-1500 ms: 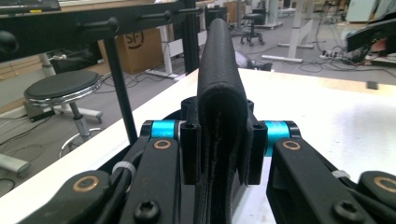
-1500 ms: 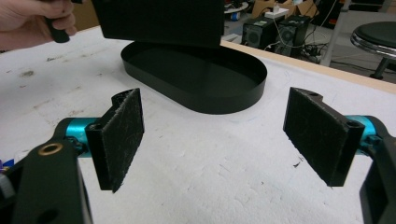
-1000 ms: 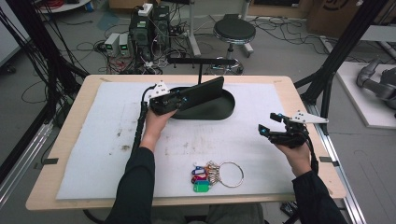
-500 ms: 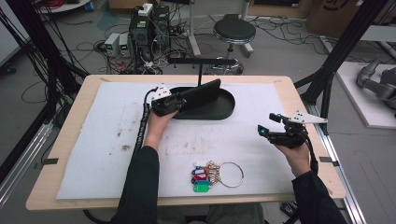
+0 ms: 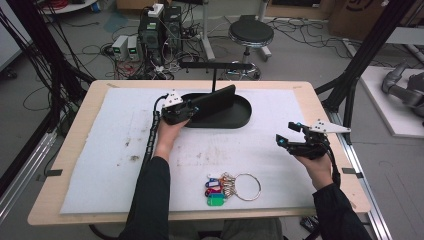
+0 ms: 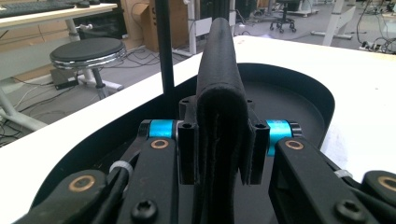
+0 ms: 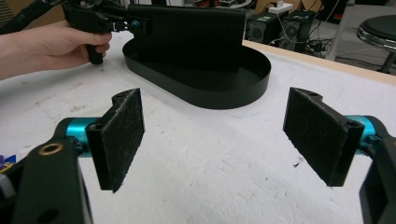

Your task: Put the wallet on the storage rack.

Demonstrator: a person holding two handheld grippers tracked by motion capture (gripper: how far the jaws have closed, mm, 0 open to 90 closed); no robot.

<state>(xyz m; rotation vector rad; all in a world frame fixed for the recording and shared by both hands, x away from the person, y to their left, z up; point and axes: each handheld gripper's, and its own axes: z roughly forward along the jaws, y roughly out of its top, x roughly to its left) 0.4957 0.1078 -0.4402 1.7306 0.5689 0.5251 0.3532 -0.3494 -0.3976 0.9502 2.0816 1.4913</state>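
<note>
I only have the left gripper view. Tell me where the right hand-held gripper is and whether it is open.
Observer: The right hand-held gripper is at the table's right side, well apart from the black tray. Its jaws are wide open with nothing between them.
Operator: Now report what else lies on the table.
Observer: A key ring with coloured tags lies near the front edge, between the person's forearms.
Operator: Describe how the black folded piece sits beyond my jaws.
Observer: The left hand-held gripper clamps one end. The rest of the black folded piece stands on edge and reaches across over the tray.
</note>
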